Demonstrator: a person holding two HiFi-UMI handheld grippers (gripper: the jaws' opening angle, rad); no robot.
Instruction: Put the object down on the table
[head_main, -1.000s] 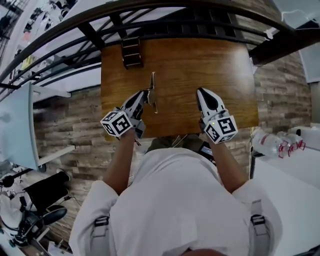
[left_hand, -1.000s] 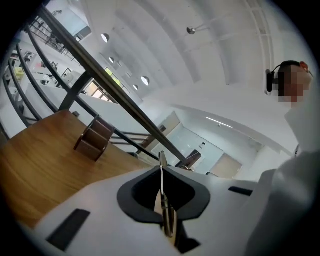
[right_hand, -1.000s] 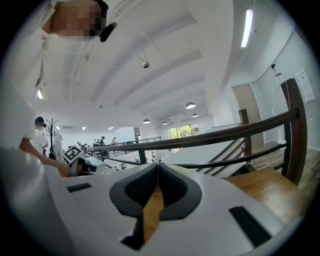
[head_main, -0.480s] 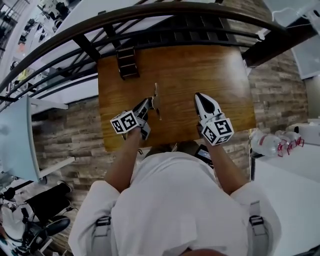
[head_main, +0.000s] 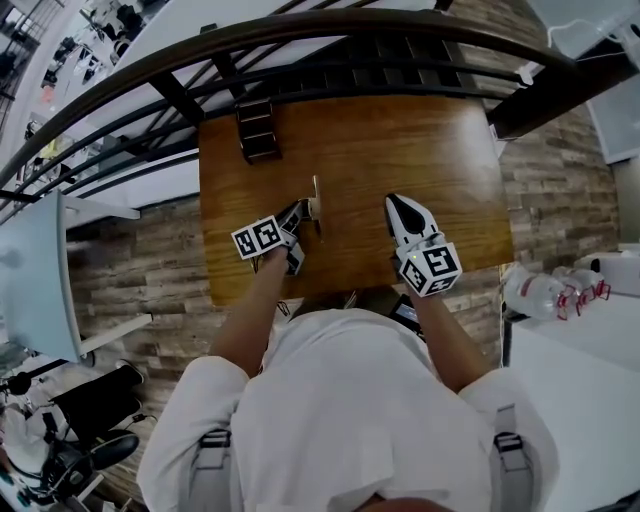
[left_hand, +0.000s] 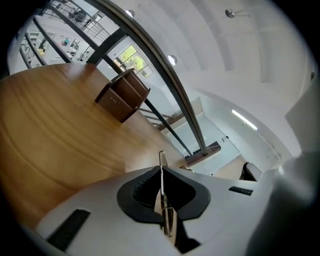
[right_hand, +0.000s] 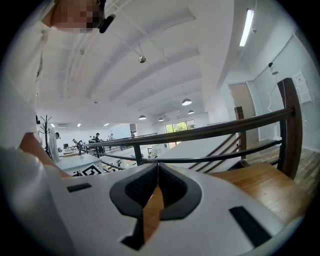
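A thin, flat, pale strip (head_main: 316, 196) stands edge-on between the jaws of my left gripper (head_main: 303, 209), which is shut on it just above the wooden table (head_main: 400, 140). In the left gripper view the strip (left_hand: 162, 192) sticks out past the left gripper (left_hand: 161, 171) tips, with the tabletop (left_hand: 50, 130) beyond. My right gripper (head_main: 392, 201) hovers over the table to the right, shut with nothing in it. In its own view the right gripper (right_hand: 157, 165) has its pads pressed together.
A small brown slatted holder (head_main: 258, 128) stands at the table's far left edge, also seen as the brown holder (left_hand: 123, 99). A dark curved railing (head_main: 300, 40) runs behind the table. Plastic bottles (head_main: 545, 290) lie on a white surface at the right.
My left gripper has moved a little right and forward over the table with the strip still in it. The right gripper has barely shifted.
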